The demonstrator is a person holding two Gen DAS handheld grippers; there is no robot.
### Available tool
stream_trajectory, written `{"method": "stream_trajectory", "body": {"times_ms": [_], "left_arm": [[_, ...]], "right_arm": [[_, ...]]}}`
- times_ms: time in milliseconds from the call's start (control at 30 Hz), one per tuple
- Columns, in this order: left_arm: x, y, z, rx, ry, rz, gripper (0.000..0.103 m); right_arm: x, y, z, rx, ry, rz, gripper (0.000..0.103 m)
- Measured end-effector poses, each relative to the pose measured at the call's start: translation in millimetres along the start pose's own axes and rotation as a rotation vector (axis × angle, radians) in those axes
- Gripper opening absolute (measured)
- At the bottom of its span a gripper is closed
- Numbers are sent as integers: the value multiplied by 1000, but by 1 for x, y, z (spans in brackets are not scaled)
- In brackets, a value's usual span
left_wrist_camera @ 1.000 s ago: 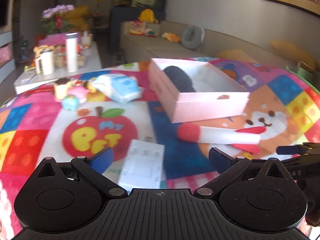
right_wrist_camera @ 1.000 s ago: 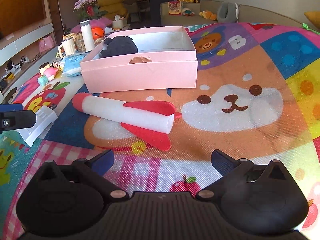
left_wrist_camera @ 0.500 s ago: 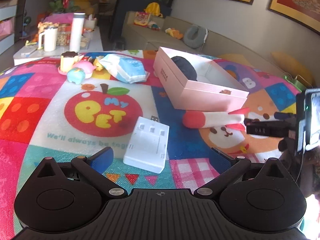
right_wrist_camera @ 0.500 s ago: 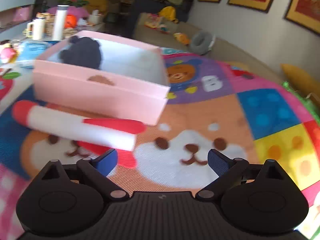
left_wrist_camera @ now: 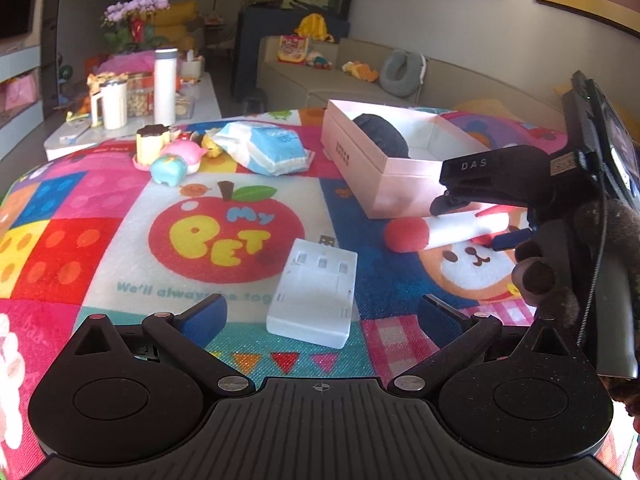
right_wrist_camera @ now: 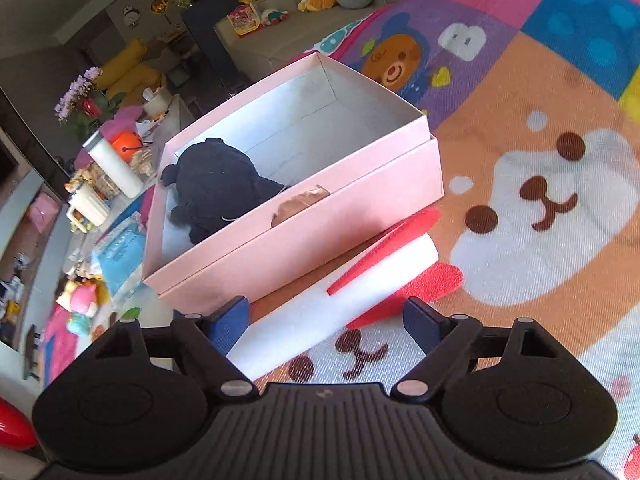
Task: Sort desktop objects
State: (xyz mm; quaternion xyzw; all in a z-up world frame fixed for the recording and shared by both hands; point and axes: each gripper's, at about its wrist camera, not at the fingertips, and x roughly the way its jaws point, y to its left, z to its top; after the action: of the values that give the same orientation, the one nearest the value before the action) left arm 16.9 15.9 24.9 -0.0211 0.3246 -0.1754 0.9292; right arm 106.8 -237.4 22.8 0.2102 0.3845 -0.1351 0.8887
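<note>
On the table [left_wrist_camera: 100,248], over a patchwork cartoon mat: one foam rocket [right_wrist_camera: 332,300], white body with red nose and red fins, lying just beside the long front wall of one pink box [right_wrist_camera: 320,220]. Inside that box, at its left end, one dark soft thing [right_wrist_camera: 216,184], too shapeless to name. Nearer the left tool [left_wrist_camera: 322,314], one white plastic case [left_wrist_camera: 316,292], flat on the mat, well apart from the rocket. Farther back, one blue-and-white soft packet [left_wrist_camera: 268,148] and a huddle of small pastel toys [left_wrist_camera: 176,160], overlapping too much for a sure count.

Right tool [right_wrist_camera: 326,314]: pointing steeply down, jaws just narrowing yet wide apart, rocket's white body lying between them, left pad close against it, right pad beside a red fin; no firm press to be seen, so not gripping yet. Gloved hand [left_wrist_camera: 552,280] around its handle, cut off by the frame's right edge.

Left tool: released, jaws spread, holding nothing, poised short of the white case.

Rocket's nose out of the right wrist view, hidden below the tool body; its tail covered by the right tool in the left wrist view. Print on the box wall and packet too small to read.
</note>
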Motion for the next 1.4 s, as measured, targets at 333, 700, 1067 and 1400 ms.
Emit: {"method": "stream_trajectory", "body": {"times_ms": [333,700,1067,1400], "left_arm": [[15,-5,3,75,33,57,103],[34,-21,4,126,71,66,103],[36,-26,9,162,54,70,102],[49,-36,10,206,70,73,60]], "right_arm": [[-41,-27,-12,-226,-12,2,57],[-50,-56,-14,-204,-27,-77,62],[-41,-41,-24,-293,-17,-65,28],[-90,-50,-37,-362,35,83,28]]}}
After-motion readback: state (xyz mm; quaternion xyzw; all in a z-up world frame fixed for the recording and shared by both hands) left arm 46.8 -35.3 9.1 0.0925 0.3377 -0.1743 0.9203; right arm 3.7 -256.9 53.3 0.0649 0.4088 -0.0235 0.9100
